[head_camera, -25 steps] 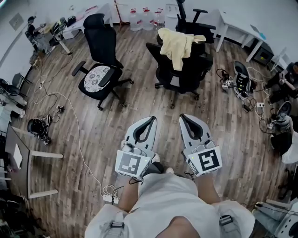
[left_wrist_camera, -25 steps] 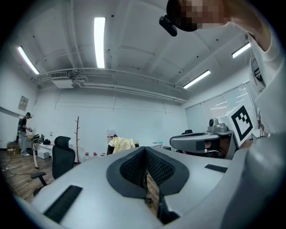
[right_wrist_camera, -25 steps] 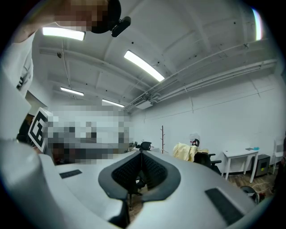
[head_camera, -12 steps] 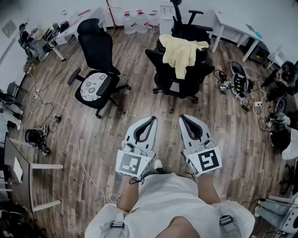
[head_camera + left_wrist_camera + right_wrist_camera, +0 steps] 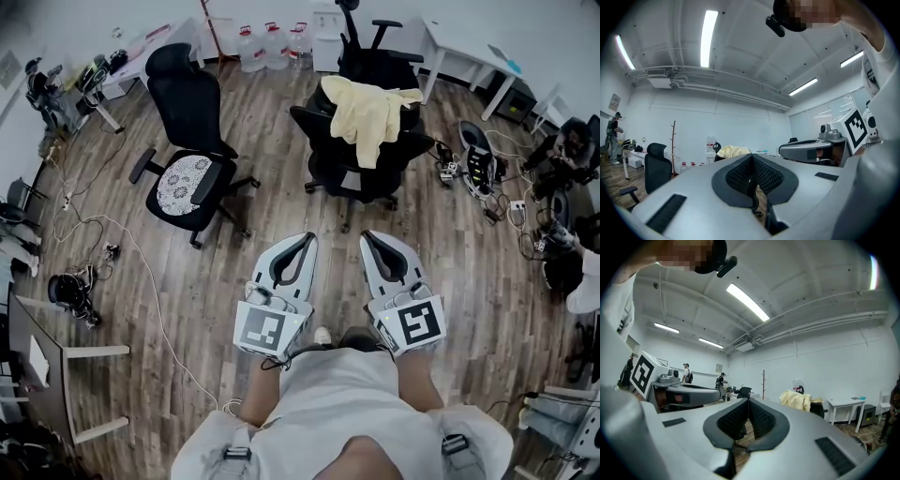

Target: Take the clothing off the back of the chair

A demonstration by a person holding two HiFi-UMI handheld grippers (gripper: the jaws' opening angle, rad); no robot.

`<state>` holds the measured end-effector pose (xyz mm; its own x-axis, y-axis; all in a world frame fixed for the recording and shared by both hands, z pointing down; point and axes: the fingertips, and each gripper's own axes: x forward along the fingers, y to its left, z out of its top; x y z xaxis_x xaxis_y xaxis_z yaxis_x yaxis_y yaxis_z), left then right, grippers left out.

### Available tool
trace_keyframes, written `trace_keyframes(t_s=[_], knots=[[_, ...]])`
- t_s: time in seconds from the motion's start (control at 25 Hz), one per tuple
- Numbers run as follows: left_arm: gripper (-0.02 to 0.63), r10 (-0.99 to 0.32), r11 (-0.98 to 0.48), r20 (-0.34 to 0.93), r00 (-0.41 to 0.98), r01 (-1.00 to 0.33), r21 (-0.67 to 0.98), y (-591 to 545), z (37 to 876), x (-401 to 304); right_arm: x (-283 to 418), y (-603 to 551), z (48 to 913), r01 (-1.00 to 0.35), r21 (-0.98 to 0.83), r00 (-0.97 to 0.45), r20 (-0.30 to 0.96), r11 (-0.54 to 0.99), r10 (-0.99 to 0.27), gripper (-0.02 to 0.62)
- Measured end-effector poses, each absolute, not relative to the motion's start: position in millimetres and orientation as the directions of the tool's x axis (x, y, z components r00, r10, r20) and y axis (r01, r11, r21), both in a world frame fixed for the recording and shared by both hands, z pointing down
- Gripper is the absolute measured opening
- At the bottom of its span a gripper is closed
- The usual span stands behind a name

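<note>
- Left gripper [image 5: 303, 242]: held level in front of the person's body. Its own view shows the jaws pressed together, ribbed pads meeting, nothing between them.
- Right gripper [image 5: 371, 237]: parallel to the left one and just beside it. It is likewise clenched on nothing.
- Marker cubes [image 5: 270, 328] at the rear of each gripper carry black-and-white block patterns, not letters.
- Wood-plank floor [image 5: 187, 281]: a pale cable [image 5: 141, 267] snakes across it to the left.
- Black office chair [image 5: 361, 159]: ahead of both grippers and well apart from them. Its back faces the person.
- Clothing [image 5: 366, 105]: a pale yellow, soft, creased garment draped over the top of that chair's back. One part hangs down the rear face and another spreads toward the right armrest. The chair hides how far it falls on the seat side.
- Second black chair [image 5: 192, 178], to the left, has a white patterned seat cushion.
- Water jugs [image 5: 272, 42] with red caps stand at the far wall. Their label print is too small to read.
- White table [image 5: 469, 42], far right, is partly cut off by the frame edge.
</note>
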<state>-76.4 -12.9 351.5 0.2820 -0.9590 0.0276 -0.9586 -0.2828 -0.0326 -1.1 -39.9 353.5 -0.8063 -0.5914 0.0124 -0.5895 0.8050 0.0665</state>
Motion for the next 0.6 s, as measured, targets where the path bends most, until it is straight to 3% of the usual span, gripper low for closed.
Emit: trace_keyframes(t_s=[0.6], knots=[[0.017, -0.956, -0.293, 0.038, 0.291, -0.956, -0.031, -73.3, 361.8, -84.3, -10.1, -103.3, 359.1, -0.586, 0.06, -0.808, 0.018, 0.808, -0.588, 0.021]])
